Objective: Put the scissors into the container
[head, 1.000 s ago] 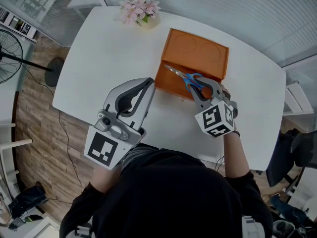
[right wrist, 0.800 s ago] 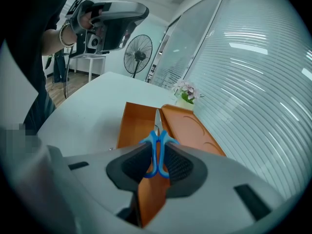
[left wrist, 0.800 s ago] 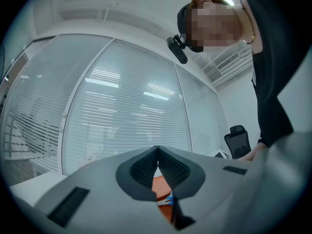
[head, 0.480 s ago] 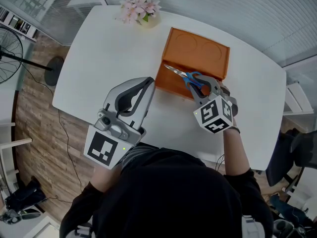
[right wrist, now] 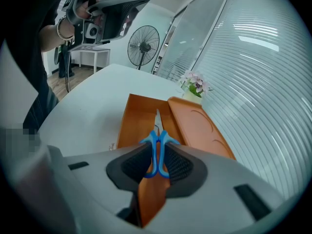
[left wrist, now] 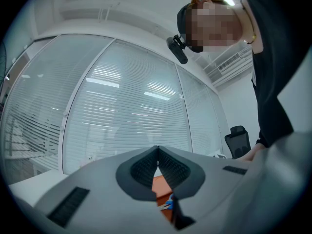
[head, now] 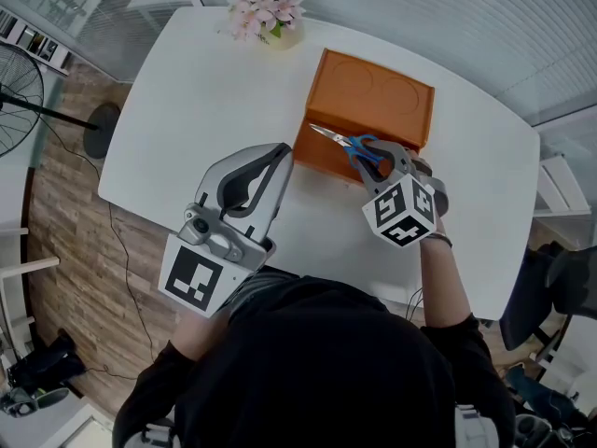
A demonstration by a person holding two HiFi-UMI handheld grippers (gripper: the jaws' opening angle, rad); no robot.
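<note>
The scissors (head: 350,144) have blue handles (right wrist: 157,152) and silver blades, and my right gripper (head: 381,163) is shut on the handles. Their blades point out over the open orange container (head: 315,155) at the table's far middle, the tip above its inside. The container's lid (head: 378,96) lies open on the far side. My left gripper (head: 269,171) hovers over the white table left of the container, held about level, its jaws shut with nothing between them (left wrist: 158,165).
A pot of pink flowers (head: 266,15) stands at the table's far edge. The white table (head: 196,110) has bare surface left of the container. A standing fan (right wrist: 143,45) is on the wood floor beyond the table. An office chair (head: 550,292) sits at the right.
The right gripper has tipped a little further down with the scissors, hardly shifting over the container. The left gripper has stayed put.
</note>
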